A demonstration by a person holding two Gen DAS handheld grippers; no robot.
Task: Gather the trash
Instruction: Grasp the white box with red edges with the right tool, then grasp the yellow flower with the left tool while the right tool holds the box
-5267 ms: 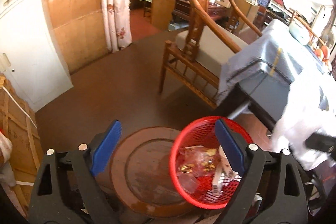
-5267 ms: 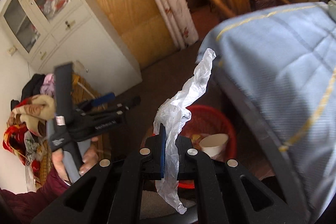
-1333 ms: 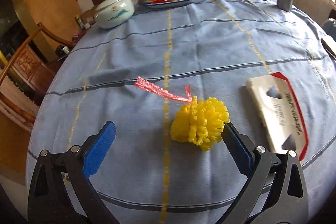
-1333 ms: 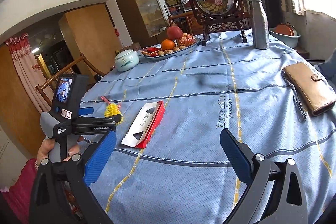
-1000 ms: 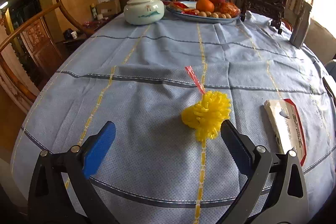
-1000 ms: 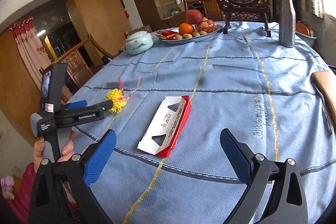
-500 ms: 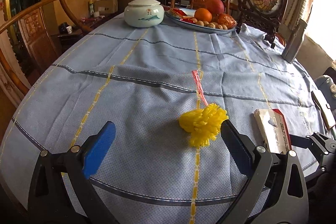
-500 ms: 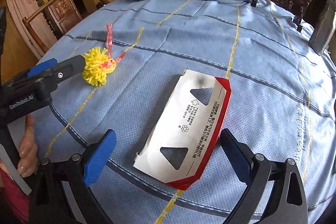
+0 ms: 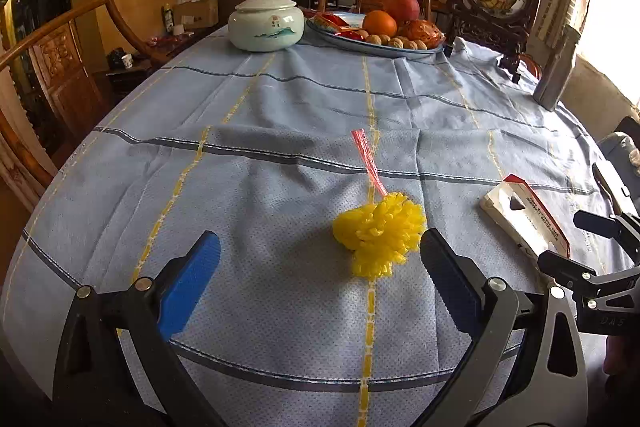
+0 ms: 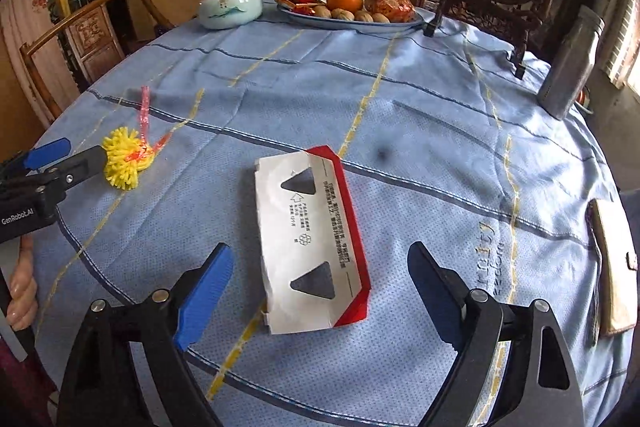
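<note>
The left claw [image 9: 318,267] hovers low over the table [image 9: 280,107], jaws spread wide with nothing gripped. A yellow foam fruit net [image 9: 380,233] lies on the blue cloth just ahead of it, close to the right-hand finger, with a red plastic strip [image 9: 366,161] trailing away from the net toward the far side.

The right claw [image 10: 320,283] is over a flattened white-and-red carton [image 10: 310,251], which lies flat on the cloth with its near end between the two blue pads [image 10: 204,291]. The jaws are closing, but the pads stand clear of the carton on both sides.

Further back sit a lidded ceramic jar [image 10: 231,5] and a fruit plate [image 10: 352,17]; a tan wallet [image 10: 614,263] lies near the table's right edge.
</note>
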